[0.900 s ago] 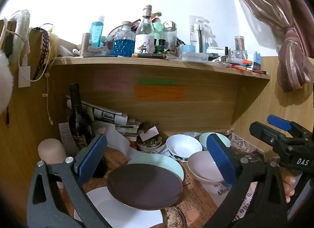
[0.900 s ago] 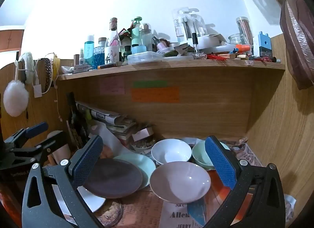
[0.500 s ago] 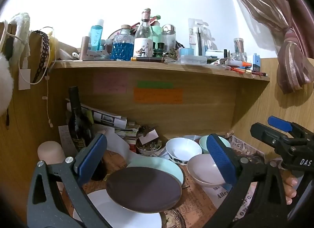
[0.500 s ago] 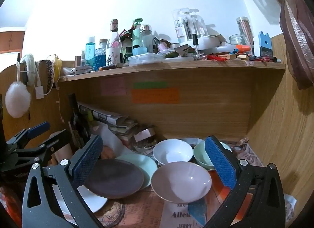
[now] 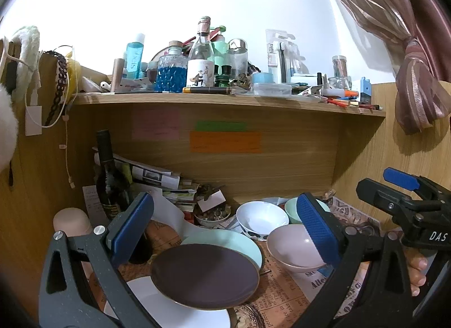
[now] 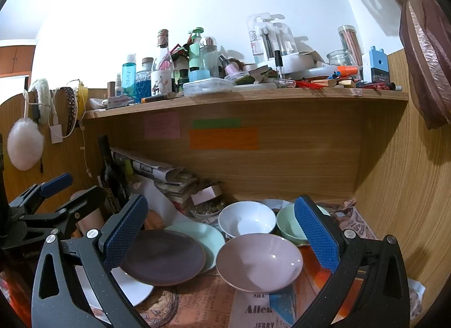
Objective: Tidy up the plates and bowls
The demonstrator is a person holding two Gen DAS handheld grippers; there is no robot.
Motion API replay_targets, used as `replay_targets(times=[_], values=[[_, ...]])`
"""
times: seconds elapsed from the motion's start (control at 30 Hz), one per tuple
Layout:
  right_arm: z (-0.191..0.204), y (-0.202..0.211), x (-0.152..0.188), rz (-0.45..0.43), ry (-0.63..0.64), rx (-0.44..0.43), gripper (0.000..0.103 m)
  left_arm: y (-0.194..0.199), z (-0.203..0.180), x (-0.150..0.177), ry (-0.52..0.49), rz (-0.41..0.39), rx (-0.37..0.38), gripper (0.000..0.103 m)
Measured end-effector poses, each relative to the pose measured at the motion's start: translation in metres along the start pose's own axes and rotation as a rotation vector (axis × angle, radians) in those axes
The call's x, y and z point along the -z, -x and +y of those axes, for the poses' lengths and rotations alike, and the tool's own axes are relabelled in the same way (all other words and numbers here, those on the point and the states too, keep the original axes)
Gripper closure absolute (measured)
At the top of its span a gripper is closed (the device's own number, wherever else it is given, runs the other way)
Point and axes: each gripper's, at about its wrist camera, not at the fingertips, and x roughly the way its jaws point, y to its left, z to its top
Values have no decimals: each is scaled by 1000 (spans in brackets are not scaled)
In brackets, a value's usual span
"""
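On the newspaper-covered desk a dark brown plate [image 5: 205,276] overlaps a white plate [image 5: 169,312] and a mint green plate [image 5: 225,243]. Right of them sit a pink bowl [image 6: 258,261], a white bowl [image 6: 246,219] and a mint green bowl [image 6: 287,223]. My left gripper [image 5: 225,229] hangs open above the brown plate with nothing between its fingers. My right gripper [image 6: 221,232] is open too, held over the pink bowl without touching it. In the left wrist view the right gripper [image 5: 406,201] shows at the right edge, with a person's fingers under it.
A dark wine bottle [image 5: 108,175], a beige cup [image 5: 72,220], stacked papers [image 5: 157,178] and a small dish of trinkets [image 5: 212,215] crowd the back left. A cluttered wooden shelf [image 5: 225,99] overhangs the desk. Wooden walls close both sides; a curtain [image 5: 417,88] hangs right.
Both grippers have drawn slightly back and up, so the dishes sit a little lower and smaller in view. Jaws stay wide; no dish has moved.
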Motion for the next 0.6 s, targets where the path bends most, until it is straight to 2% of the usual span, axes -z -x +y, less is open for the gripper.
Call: replay_targets(times=[0.6], values=[[1, 0, 0, -3, -4, -2, 0, 0, 0, 1, 0, -4, 2, 0]])
